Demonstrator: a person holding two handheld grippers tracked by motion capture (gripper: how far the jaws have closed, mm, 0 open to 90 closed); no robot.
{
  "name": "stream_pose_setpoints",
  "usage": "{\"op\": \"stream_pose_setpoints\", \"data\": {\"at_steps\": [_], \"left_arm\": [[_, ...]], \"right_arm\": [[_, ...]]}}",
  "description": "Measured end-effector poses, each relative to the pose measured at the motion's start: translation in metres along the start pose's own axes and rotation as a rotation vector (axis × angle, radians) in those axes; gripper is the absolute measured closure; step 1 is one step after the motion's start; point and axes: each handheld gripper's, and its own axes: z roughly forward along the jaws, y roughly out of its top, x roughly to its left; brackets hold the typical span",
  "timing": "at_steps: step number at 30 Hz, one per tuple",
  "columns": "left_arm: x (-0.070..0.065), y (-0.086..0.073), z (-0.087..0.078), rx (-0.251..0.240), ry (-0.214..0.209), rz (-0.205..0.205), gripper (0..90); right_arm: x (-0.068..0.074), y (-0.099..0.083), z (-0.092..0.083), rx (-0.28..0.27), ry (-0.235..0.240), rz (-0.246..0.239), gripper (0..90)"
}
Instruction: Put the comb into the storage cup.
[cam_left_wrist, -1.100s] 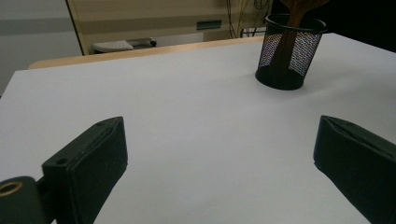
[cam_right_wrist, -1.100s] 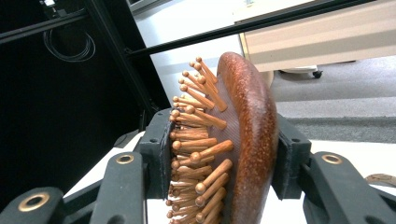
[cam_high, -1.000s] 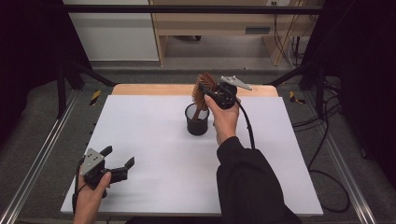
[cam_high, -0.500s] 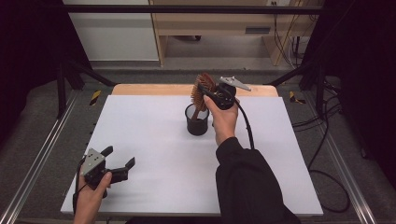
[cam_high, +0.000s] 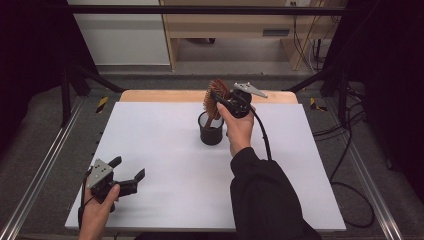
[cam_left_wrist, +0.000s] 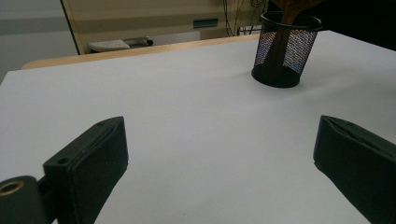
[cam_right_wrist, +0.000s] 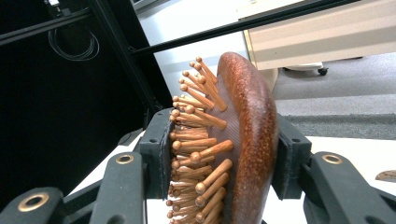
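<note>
Gripping a reddish-brown wooden paddle hairbrush with round-tipped wooden pins (cam_high: 216, 98) by its head, my right tool (cam_high: 223, 101) holds it above the black wire-mesh pen cup (cam_high: 210, 131) near the bench's (cam_high: 165, 150) far edge, handle down in the cup. One pad presses the smooth back, the other the pins. It looks light, stiff and polished, so probably slippery; I judge the head's rim or the handle a firmer hold than the pins. My left tool (cam_high: 126, 176) rests near the front-left corner, jaws wide and empty.
</note>
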Motion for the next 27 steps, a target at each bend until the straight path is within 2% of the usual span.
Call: {"op": "stream_pose_setpoints", "data": {"at_steps": [10, 27], "left_arm": [[-0.001, 0.000, 0.000, 0.001, -0.002, -0.002, 3.4], [0.000, 0.000, 0.001, 0.000, -0.008, -0.009, 3.5]], "right_arm": [[-0.001, 0.001, -0.003, 0.013, 0.001, -0.018, 48.4], [-0.013, 0.000, -0.007, 0.029, 0.000, -0.003, 46.2]]}}
